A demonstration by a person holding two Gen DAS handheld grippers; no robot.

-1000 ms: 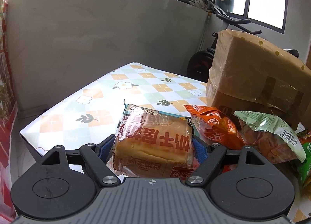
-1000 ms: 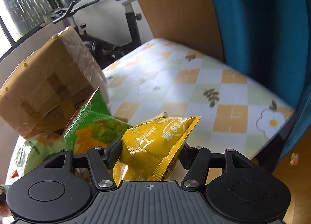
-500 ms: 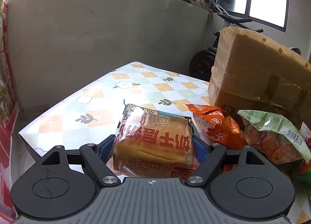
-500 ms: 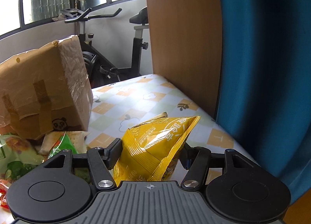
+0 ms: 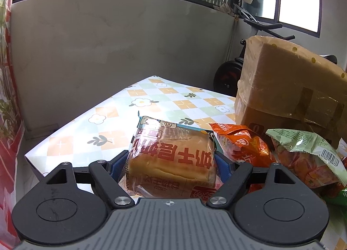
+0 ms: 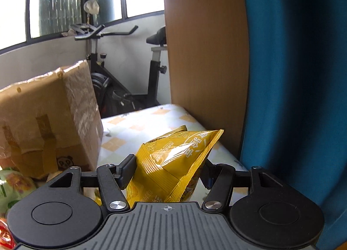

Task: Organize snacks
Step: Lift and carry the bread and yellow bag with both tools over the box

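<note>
Big change on the right side: the right hand-held gripper (image 6: 168,168) has rolled level and lifted since a second ago. Back then its view tilted hard, with a green snack bag just under the yellow snack bag (image 6: 173,163); now the cardboard box (image 6: 49,120) stands upright at the left and the exercise bike (image 6: 130,72) fills the background beyond it. The grip itself is unchanged: both jaws press into the yellow bag's crumpled sides, and the bag sits raised above the floral-checked table (image 6: 138,128), to the right of the box.

The left hand-held gripper (image 5: 171,160) holds steady, its picture almost the same as before. Its blue pads (image 5: 118,163) clamp the wrapped bread loaf (image 5: 171,156) from both sides, jaws standing wide on that fat package. The loaf lies to the left of the cardboard box (image 5: 288,98), over the near part of the table (image 5: 108,120).

Between loaf and box, an orange snack bag (image 5: 240,143) sits just beside the loaf, and a pale green snack bag (image 5: 308,154) with a barcode lies in front of the box. The box is taped over; whether anything is inside, I cannot tell.
</note>
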